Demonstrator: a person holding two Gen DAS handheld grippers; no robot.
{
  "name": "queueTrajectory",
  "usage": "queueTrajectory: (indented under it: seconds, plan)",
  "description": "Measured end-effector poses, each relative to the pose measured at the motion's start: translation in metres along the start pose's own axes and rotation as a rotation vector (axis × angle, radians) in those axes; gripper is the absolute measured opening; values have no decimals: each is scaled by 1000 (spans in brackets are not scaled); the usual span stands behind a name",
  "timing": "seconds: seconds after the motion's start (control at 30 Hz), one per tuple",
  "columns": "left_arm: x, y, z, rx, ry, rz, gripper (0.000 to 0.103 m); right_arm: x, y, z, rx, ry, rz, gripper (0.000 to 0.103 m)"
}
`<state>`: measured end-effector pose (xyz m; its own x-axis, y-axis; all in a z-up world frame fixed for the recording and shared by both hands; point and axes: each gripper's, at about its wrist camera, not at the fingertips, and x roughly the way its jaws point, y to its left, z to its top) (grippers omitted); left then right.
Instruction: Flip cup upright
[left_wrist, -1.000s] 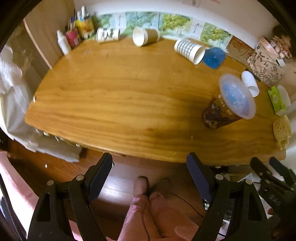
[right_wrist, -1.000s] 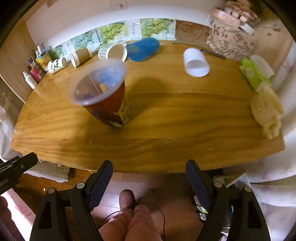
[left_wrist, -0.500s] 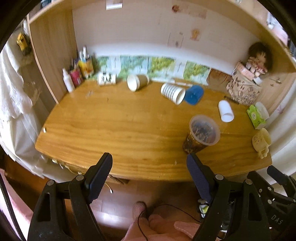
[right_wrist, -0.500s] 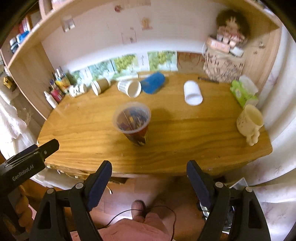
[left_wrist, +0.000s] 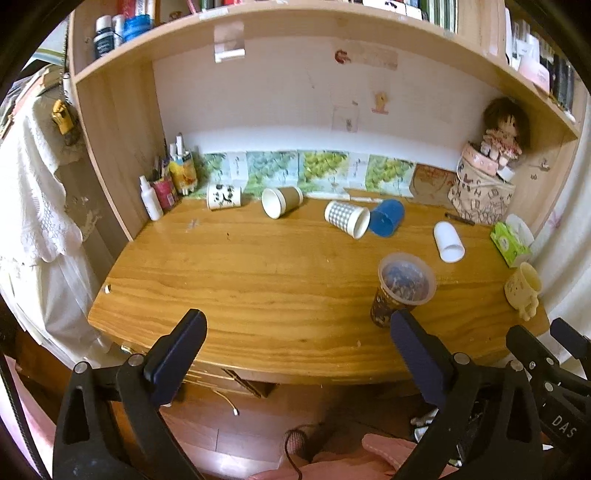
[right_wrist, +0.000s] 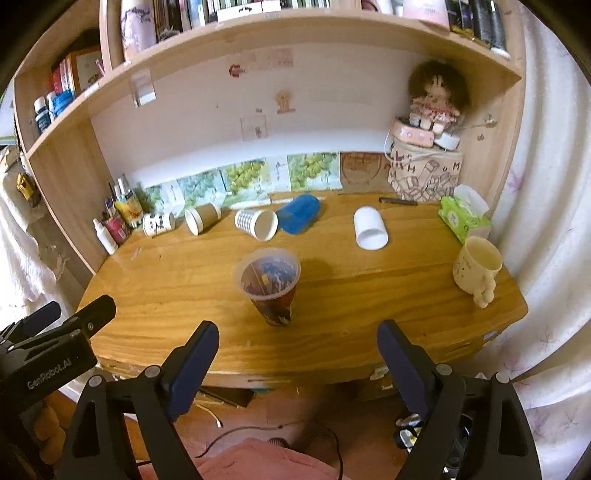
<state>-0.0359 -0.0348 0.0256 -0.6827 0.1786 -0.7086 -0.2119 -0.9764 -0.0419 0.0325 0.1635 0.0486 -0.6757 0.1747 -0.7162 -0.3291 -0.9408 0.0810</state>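
The printed plastic cup (right_wrist: 271, 286) stands upright near the tabletop's (right_wrist: 184, 280) front edge, right of center. Both the left tool (left_wrist: 295, 354) and right tool (right_wrist: 297, 356) hang released and empty, off the near edge. Far behind, a checked cup (right_wrist: 256, 224) and blue cup (right_wrist: 300, 214) lie on their sides.

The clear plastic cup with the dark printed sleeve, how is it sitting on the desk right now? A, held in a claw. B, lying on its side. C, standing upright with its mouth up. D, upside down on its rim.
C: the clear plastic cup stands on its base on the desk, open mouth up, both claws apart from it.
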Motion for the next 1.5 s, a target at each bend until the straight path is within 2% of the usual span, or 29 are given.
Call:
queueTrajectory:
  seconds: [0.17, 0.23, 0.7, 1.5]
  plan:
    - [-6, 3, 1, -9, -44, 28, 102, -5, 3, 2, -14, -42, -8, 90]
    - [-7, 4, 1, -14, -61, 33, 102, -5, 4, 3, -23, -50, -9, 103]
    - [-9, 4, 3, 9, -89, 49, 102, -2, 10, 6, -36, -56, -11, 103]
    - [-1, 7, 4, 41, -62, 17, 102, 17, 25, 3, -39, 42, -16, 103]
